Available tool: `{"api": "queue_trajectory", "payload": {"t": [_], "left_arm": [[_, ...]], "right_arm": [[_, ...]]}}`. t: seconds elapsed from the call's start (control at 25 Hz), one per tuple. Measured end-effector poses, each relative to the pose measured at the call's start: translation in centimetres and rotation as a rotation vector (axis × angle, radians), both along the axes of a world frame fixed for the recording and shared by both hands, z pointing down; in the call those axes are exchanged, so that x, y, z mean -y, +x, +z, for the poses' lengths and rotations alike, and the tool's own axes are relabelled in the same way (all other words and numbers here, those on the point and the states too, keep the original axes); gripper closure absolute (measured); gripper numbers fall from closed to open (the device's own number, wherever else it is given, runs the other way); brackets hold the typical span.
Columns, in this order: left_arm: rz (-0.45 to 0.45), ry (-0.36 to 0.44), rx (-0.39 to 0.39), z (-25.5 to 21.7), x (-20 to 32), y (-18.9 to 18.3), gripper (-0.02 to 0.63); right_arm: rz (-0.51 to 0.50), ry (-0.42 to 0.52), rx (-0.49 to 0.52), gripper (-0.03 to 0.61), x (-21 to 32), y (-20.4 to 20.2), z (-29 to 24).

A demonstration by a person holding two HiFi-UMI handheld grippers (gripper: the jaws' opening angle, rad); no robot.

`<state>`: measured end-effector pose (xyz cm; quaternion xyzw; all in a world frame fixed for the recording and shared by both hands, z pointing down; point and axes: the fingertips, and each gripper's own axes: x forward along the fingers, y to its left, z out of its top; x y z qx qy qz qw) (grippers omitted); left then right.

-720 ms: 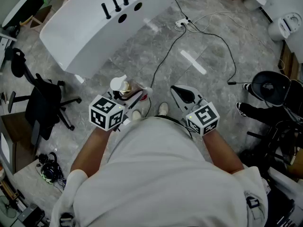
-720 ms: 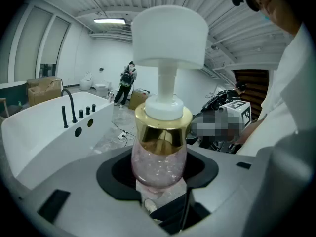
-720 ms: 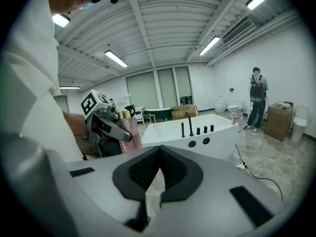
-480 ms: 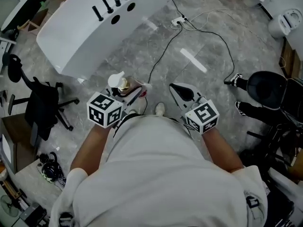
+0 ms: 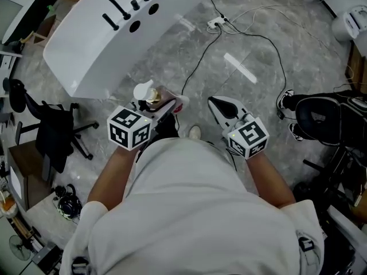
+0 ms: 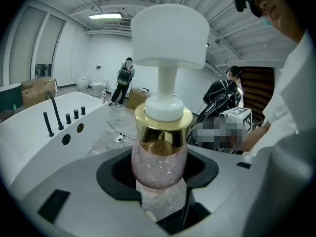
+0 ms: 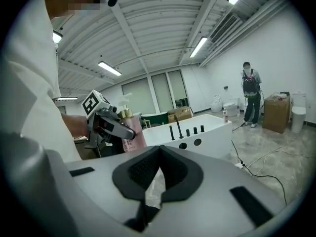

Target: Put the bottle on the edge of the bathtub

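A white bathtub (image 5: 80,62) stretches across the grey stone floor (image 5: 258,96), well ahead of the person. The left gripper (image 5: 163,105) holds the bottle (image 5: 150,96) in the air, apart from the tub — its pads pinch the glittery pink body (gold collar and white pump head above). The right gripper (image 5: 219,105) hovers near it, jaws pressed together on nothing.

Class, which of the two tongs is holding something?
The left tongs, clamped on the pink pump bottle with the gold collar; the right tongs are shut with nothing between them.
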<state>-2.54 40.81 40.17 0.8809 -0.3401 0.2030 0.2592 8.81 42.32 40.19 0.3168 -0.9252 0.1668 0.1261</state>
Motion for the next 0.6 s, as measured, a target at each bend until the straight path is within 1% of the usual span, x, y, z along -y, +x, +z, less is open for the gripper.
{"api": "queue_trajectory", "payload": {"t": [0.04,0.08,0.12,0.28,0.48,0.6], "left_arm": [[0.002,-0.001,0.0,0.1,1.0,0.1,0.385],[0.005,-0.001,-0.001,0.2,2.1,0.2,0.385],[0.009,0.0,-0.003,0.2,3.3,0.2,0.385],[0.046,0.0,-0.01,1.2,9.0,-0.2,0.385],[0.107,-0.01,-0.001,2.2,18.3,-1.3,0.385],[0.137,0.011,0.001,1.6,23.7,-2.0,0.385]], "right_arm": [[0.001,0.0,-0.003,0.562,0.9,0.1,0.1],[0.004,-0.001,-0.003,0.527,1.8,0.1,0.3],[0.009,-0.004,-0.003,0.518,2.9,0.1,0.4],[0.045,-0.015,-0.018,0.522,8.2,-0.3,1.0],[0.114,-0.018,-0.041,0.535,16.5,-1.3,0.2],[0.15,-0.008,-0.056,0.537,21.5,-1.7,-0.7]]}}
